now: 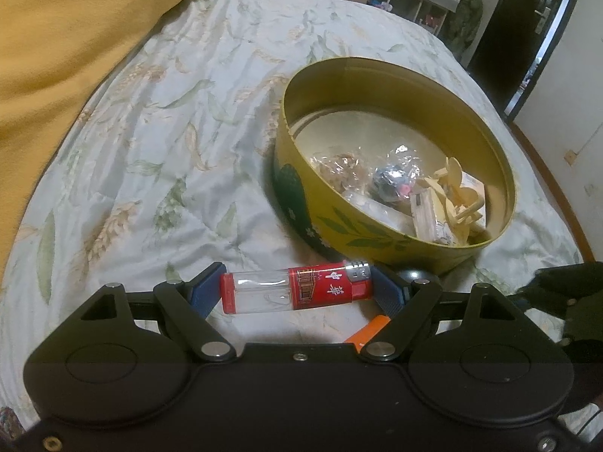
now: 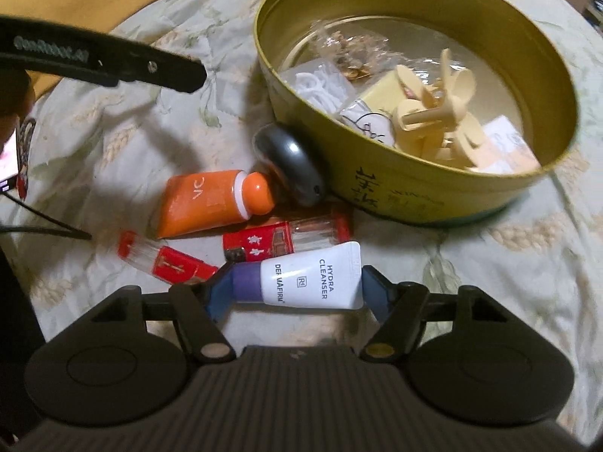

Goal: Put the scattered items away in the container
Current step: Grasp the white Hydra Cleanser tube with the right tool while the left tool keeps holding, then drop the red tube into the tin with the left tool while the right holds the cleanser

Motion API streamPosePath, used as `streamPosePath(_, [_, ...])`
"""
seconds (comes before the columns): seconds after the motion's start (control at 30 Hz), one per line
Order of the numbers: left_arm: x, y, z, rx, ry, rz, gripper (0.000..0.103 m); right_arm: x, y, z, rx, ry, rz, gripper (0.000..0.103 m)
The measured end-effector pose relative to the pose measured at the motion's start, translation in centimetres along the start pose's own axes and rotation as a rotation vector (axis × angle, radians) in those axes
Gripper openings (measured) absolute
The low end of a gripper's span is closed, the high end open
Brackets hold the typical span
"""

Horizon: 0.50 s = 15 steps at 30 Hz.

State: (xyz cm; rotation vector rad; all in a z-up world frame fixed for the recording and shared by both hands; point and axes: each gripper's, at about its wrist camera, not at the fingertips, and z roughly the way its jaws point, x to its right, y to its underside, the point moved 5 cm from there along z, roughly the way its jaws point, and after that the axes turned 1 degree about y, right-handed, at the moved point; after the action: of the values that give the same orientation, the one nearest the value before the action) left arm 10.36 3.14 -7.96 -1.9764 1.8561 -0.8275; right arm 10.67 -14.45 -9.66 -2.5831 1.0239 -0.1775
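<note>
**Both grippers clamped on small items beside the yellow tin**

On the left, a yellow blanket (image 1: 68, 37) covers the upper corner of the bed, and the rest of the surface is a pale quilt (image 1: 150, 132) printed with leaves and wheat ears. The left gripper (image 1: 297, 290) is clenched on a red lighter (image 1: 297, 288) with a clear tank: the lighter lies crosswise, its two ends pressed against the blue pads (image 1: 205, 286). Below it, part of an orange tube (image 1: 371, 329) peeks out over the quilt.

In the right wrist view, another red lighter (image 2: 166, 261) lies at the left on the quilt, with the orange tube (image 2: 211, 203) marked "VC" just above it and a third red lighter (image 2: 286, 237) to its right. A dark grey oval object (image 2: 290, 165) leans against the outer wall of the tin, touching the tube's cap. The right gripper (image 2: 297, 286) grasps a white cleanser tube (image 2: 312, 282) with a purple cap, held crosswise between its blue pads (image 2: 216, 293), cap end to the left pad and crimped end to the right one. Whether the tube is clear of the quilt cannot be told.

To the right stands the container, a round yellow tin (image 2: 433, 196) with painted leaves, open on the quilt just beyond the scattered pile. Inside lie cream-coloured hair clips (image 2: 441, 113), clear plastic packets (image 2: 350, 52), a white coiled cord (image 2: 316, 83) and small cards.
</note>
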Motion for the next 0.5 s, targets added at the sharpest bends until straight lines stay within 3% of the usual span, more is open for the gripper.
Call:
streamPosePath(0.23, [0.3,0.4,0.2,-0.007,0.010,0.006,0.081,0.6,-0.2,-4.0,0.071,-0.017,0.231,0.072])
streamPosePath(0.5, [0.8,1.4,1.0,-0.035,-0.005,0.034,0.081,2.3,1.9,-6.4,0.138,-0.031,0.461,0.072])
